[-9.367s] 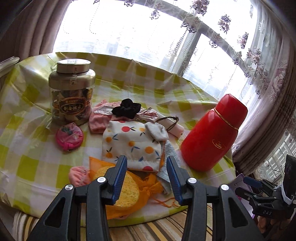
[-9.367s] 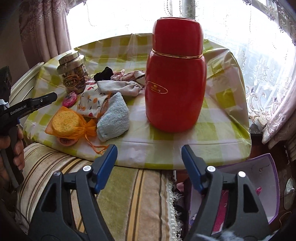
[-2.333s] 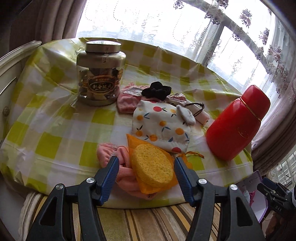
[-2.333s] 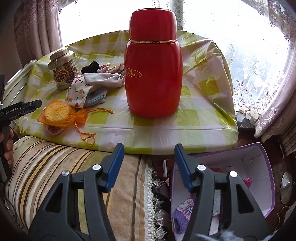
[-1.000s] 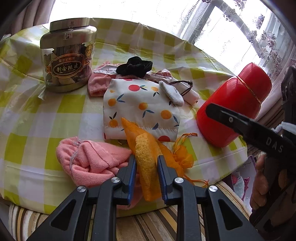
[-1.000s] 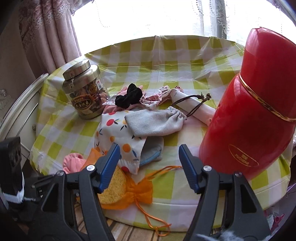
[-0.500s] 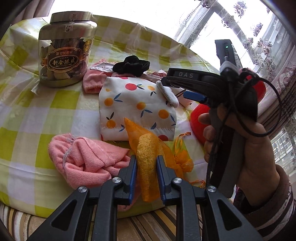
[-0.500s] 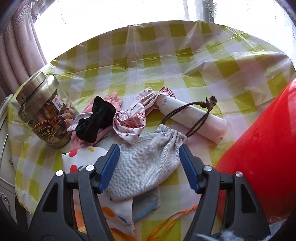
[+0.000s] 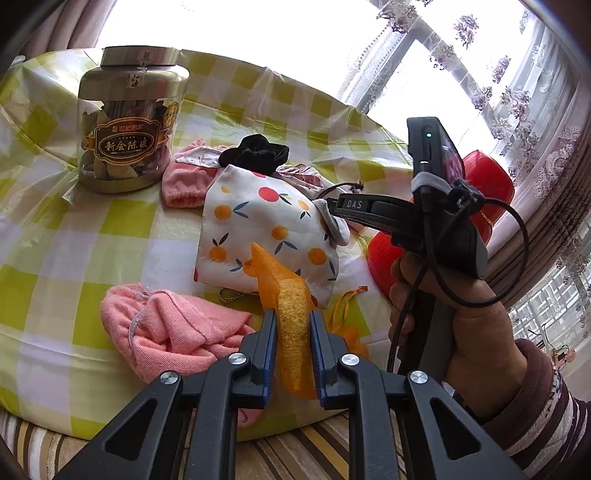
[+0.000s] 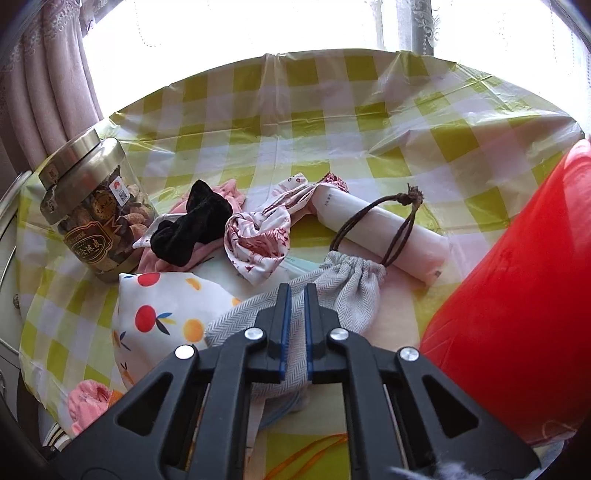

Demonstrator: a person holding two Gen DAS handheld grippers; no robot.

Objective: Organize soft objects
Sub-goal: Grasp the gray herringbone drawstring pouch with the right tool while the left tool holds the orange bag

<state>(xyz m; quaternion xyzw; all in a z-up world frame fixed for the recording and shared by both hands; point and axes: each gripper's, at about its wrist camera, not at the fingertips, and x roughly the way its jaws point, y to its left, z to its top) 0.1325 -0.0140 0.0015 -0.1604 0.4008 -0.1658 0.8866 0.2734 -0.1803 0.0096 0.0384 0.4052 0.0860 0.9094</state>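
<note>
A table (image 9: 66, 236) under a green-and-white checked plastic cloth carried a glass jar (image 9: 129, 122) with metal lid, a red flask (image 10: 517, 295), a pink knitted cloth (image 9: 170, 332), a fruit-print pouch (image 9: 266, 229) and a rolled towel (image 10: 380, 229).

Bright window (image 9: 280, 33) behind lace curtains (image 9: 517, 92); pink drapes (image 10: 40, 77) at left; striped couch (image 9: 303, 454) below.
</note>
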